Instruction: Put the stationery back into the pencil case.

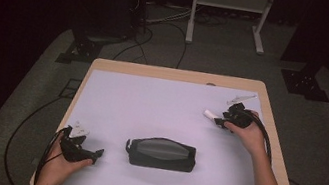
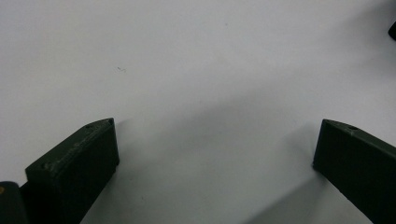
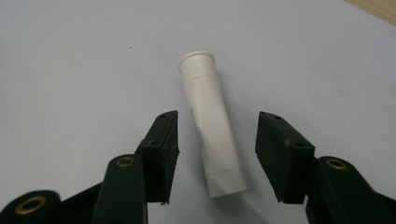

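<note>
The table, wooden at its rim, carries a pale mat with wide bare room around the black zipped pouch lying near its front middle. Left of the pouch, the left gripper rests with its 2 jaws spread over bare mat. Well right of the pouch and farther back, near the table's right edge, the right gripper straddles a white tube, jaws apart, not touching. The tube lies flat, flanged cap pointing away, crimped end nearest.
</note>
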A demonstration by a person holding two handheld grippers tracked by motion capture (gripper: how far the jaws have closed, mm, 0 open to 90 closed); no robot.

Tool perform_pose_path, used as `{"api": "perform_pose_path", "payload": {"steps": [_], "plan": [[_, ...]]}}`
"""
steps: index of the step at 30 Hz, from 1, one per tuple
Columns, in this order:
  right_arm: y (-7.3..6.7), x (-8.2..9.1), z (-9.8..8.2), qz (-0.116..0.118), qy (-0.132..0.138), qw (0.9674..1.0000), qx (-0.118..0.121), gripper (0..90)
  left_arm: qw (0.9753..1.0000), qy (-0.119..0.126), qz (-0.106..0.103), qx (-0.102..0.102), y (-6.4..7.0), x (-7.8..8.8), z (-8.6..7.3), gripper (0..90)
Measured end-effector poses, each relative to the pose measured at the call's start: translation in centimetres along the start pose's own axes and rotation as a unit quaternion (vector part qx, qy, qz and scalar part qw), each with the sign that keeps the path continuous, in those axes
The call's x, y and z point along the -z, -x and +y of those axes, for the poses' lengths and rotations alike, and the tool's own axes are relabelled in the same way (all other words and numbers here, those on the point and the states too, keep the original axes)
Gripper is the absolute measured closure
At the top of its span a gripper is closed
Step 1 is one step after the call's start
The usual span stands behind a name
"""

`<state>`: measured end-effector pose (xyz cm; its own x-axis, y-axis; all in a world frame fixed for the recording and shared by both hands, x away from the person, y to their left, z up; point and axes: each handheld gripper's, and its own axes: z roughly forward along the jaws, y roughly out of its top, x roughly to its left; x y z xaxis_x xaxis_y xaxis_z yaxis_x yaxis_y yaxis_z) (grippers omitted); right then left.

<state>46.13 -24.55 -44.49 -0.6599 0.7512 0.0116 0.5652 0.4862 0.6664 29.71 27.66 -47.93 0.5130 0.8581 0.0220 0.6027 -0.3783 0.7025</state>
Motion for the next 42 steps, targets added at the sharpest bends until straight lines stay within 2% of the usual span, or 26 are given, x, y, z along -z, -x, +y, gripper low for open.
{"api": "perform_pose_path", "payload": {"steps": [5, 18, 25, 29, 35, 40, 42], "plan": [[0.1, -0.8, -0.1, 0.004, -0.006, 0.9998, 0.017, 51.7, 1.0000, 0.000, 0.000, 0.000, 0.0, 0.0, 0.0, 0.0], [0.2, -2.2, 0.2, 0.015, -0.027, 0.9992, 0.027, 64.1, 1.0000, 0.000, 0.000, 0.000, 0.0, 0.0, 0.0, 0.0], [0.2, -2.2, 0.1, 0.018, -0.030, 0.9990, 0.026, 65.3, 1.0000, 0.000, 0.000, 0.000, 0.0, 0.0, 0.0, 0.0], [0.1, -2.1, 0.0, 0.014, -0.032, 0.9988, 0.034, 63.6, 1.0000, 0.000, 0.000, 0.000, 0.0, 0.0, 0.0, 0.0], [0.2, -1.8, -0.3, 0.021, -0.035, 0.9986, 0.033, 69.3, 1.0000, 0.000, 0.000, 0.000, 0.0, 0.0, 0.0, 0.0], [0.1, -1.8, -0.3, 0.022, -0.036, 0.9988, 0.025, 69.7, 1.0000, 0.000, 0.000, 0.001, 0.0, 0.0, 0.0, 0.0], [0.1, -1.6, -0.3, 0.031, -0.032, 0.9989, 0.016, 69.8, 1.0000, 0.000, -0.001, 0.001, 0.0, 0.0, 0.0, 0.0]]}}
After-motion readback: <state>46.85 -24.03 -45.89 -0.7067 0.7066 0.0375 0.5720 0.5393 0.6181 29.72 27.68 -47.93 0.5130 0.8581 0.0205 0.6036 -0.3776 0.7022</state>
